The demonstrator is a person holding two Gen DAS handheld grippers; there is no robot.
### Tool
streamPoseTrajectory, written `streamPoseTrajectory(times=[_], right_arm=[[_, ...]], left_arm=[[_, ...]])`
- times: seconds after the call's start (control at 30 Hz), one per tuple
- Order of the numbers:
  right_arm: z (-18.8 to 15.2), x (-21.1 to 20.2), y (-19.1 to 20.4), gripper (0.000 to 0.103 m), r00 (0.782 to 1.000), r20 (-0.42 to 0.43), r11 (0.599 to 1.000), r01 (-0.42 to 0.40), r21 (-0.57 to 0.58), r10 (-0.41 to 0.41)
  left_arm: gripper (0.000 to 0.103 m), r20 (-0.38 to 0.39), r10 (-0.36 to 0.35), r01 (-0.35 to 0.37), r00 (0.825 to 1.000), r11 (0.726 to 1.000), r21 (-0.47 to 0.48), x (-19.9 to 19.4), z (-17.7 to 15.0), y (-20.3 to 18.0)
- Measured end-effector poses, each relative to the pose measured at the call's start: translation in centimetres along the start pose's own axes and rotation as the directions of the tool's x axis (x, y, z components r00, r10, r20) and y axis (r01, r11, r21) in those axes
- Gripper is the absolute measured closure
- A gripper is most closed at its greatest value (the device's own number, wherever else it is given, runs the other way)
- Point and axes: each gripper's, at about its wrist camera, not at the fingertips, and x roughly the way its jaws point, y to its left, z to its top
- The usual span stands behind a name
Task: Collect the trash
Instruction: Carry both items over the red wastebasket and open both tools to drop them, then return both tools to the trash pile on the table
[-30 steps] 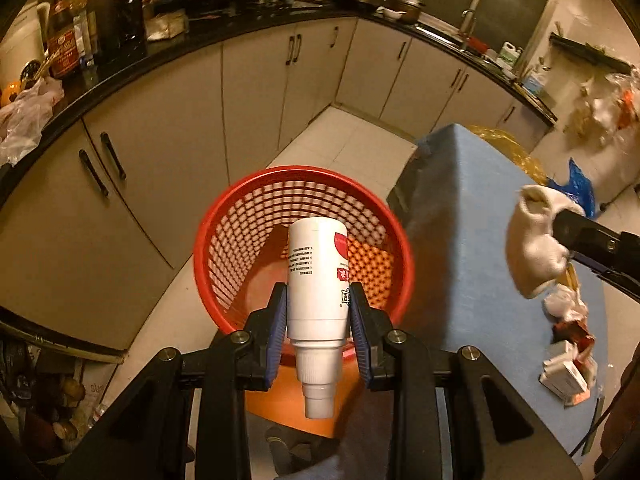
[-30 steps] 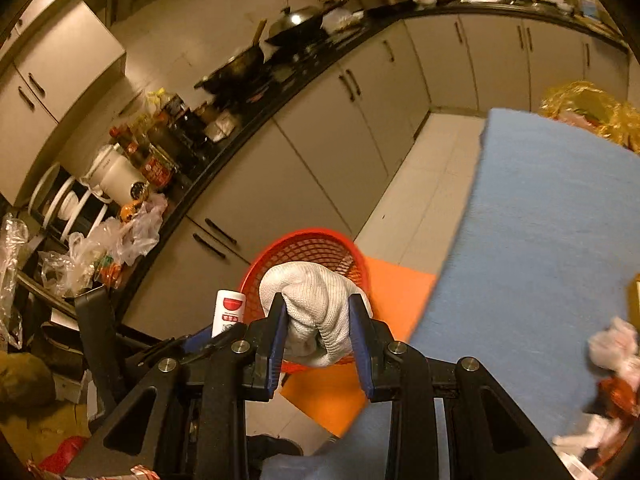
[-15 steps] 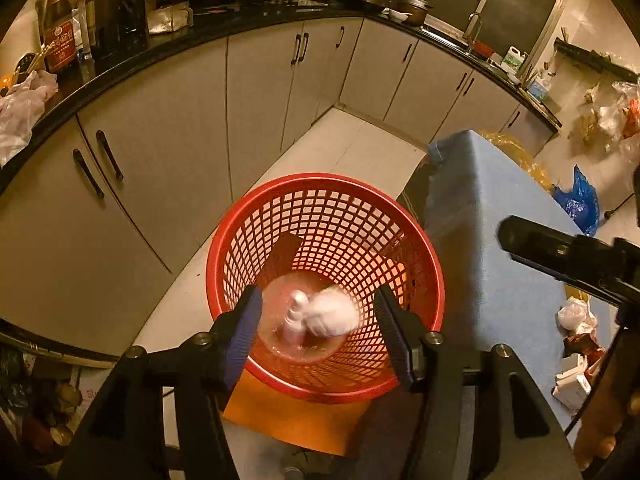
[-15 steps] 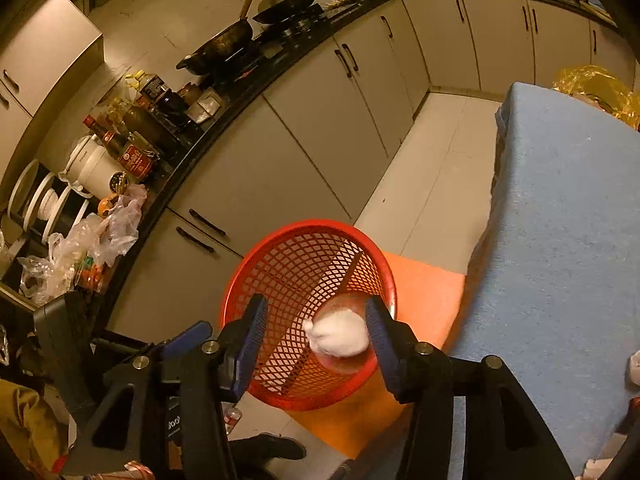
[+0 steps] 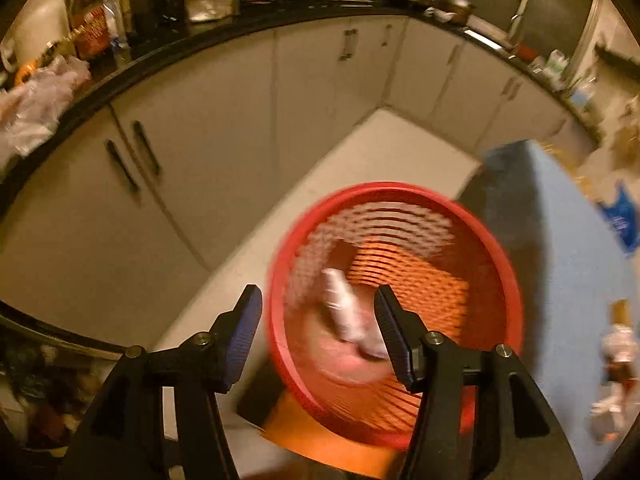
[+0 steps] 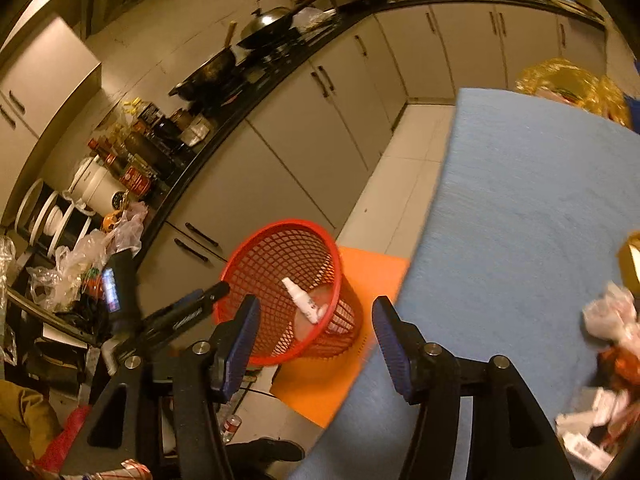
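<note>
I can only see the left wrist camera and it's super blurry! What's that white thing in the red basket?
Observer: The right wrist view is sharp. It's a white bottle, lying slanted inside the red basket with its nozzle end up.
Operator: Is the other grabber holding anything?
Observer: No. The right gripper has just been opening its jaws, and nothing is between its pads.
Operator: Is there more trash to get?
Observer: Yes. Crumpled white paper and some small wrappers lie at the right edge of the blue table.
</note>
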Motion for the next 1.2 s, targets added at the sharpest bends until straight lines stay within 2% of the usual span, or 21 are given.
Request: streamPoseTrajectory(times=[0.07, 0.13, 0.3, 0.37, 0.5, 0.57, 0.7, 0.83, 0.97, 1.03, 1.07, 1.2], right_arm=[[-0.6, -1.0, -1.1, 0.041, 1.000, 0.006, 1.000, 0.016, 0.017, -0.017], [-1.2, -1.9, -2.3, 0.041, 0.999, 0.010, 0.998, 0.039, 0.043, -0.040], [-2.4, -4.3, -5.2, 0.041, 0.995, 0.022, 0.990, 0.089, 0.107, -0.092], [-2.9, -5.2, -6.1, 0.041, 0.994, 0.028, 0.986, 0.102, 0.129, -0.106], [-3.5, -6.3, -6.9, 0.041, 0.993, 0.040, 0.980, 0.107, 0.168, -0.115], [-3.9, -6.8, -7.1, 0.041, 0.992, 0.047, 0.978, 0.104, 0.180, -0.114], [-5.2, -9.0, -8.1, 0.041, 0.989, 0.071, 0.973, 0.117, 0.198, -0.134], [-7.1, -12.8, -9.9, 0.037, 0.972, 0.116, 0.956, 0.173, 0.236, -0.205], [-9.4, -16.9, -12.2, 0.033, 0.947, 0.156, 0.934, 0.231, 0.272, -0.280], [-10.5, -18.5, -13.5, 0.032, 0.938, 0.168, 0.926, 0.247, 0.285, -0.303], [-11.0, -19.2, -14.2, 0.031, 0.935, 0.171, 0.922, 0.253, 0.291, -0.311], [-12.5, -21.0, -16.6, 0.031, 0.937, 0.157, 0.913, 0.251, 0.323, -0.313]], left_arm=[[0.046, 0.021, -0.005, 0.005, 1.000, 1.000, -0.017, 1.2, 0.1, 0.6], [0.046, 0.000, -0.053, 0.053, 0.999, 0.998, -0.042, 3.0, 0.1, 0.9], [0.046, -0.044, -0.104, 0.097, 0.994, 0.986, -0.137, 5.1, -0.3, 1.2], [0.046, -0.075, -0.087, 0.076, 0.993, 0.988, -0.135, 5.5, -0.7, 0.8], [0.045, -0.129, -0.106, 0.096, 0.986, 0.992, -0.083, 6.0, -1.5, -0.9], [0.041, -0.144, -0.124, 0.114, 0.982, 0.991, -0.075, 5.6, -2.2, -1.9], [0.041, -0.076, -0.103, 0.101, 0.992, 0.994, -0.033, 3.2, -3.3, -2.9], [0.041, 0.044, -0.097, 0.097, 0.994, 0.995, 0.012, -1.6, -4.3, -3.7], [0.040, 0.162, -0.123, 0.108, 0.979, 0.990, 0.095, -6.6, -5.4, -5.3], [0.036, 0.211, -0.155, 0.128, 0.965, 0.982, 0.138, -9.5, -6.0, -6.7], [0.031, 0.222, -0.174, 0.139, 0.959, 0.977, 0.161, -10.6, -6.3, -7.5], [0.029, 0.217, -0.252, 0.192, 0.943, 0.946, 0.261, -13.7, -8.7, -11.7]])
